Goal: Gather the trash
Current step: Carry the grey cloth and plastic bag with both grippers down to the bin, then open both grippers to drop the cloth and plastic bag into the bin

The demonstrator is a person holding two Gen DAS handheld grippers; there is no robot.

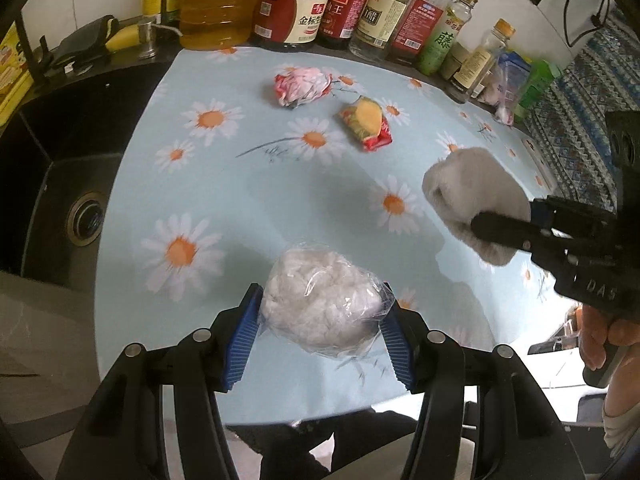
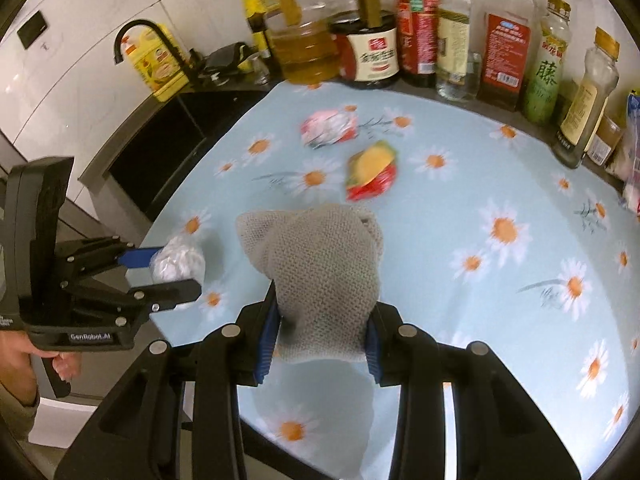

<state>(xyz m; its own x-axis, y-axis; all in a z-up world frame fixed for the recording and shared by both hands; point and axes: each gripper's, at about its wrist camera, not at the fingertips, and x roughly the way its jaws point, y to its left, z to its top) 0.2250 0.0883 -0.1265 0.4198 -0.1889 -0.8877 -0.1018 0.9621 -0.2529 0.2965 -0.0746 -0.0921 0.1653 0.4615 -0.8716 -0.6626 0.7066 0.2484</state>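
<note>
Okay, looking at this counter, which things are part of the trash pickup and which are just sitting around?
Part of the job:
- clear-wrapped white wad, held in the left tongs
- pink crumpled wrapper on the daisy cloth
- red and yellow snack packet
- grey knit cloth, held in the right tongs

Just lying about:
- sauce and oil bottles along the wall
- black sink

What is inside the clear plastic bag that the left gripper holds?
The clear plastic bag shows crumpled white material, perhaps tissue. The left gripper pads cover its sides, so nothing deeper can be seen.
</note>
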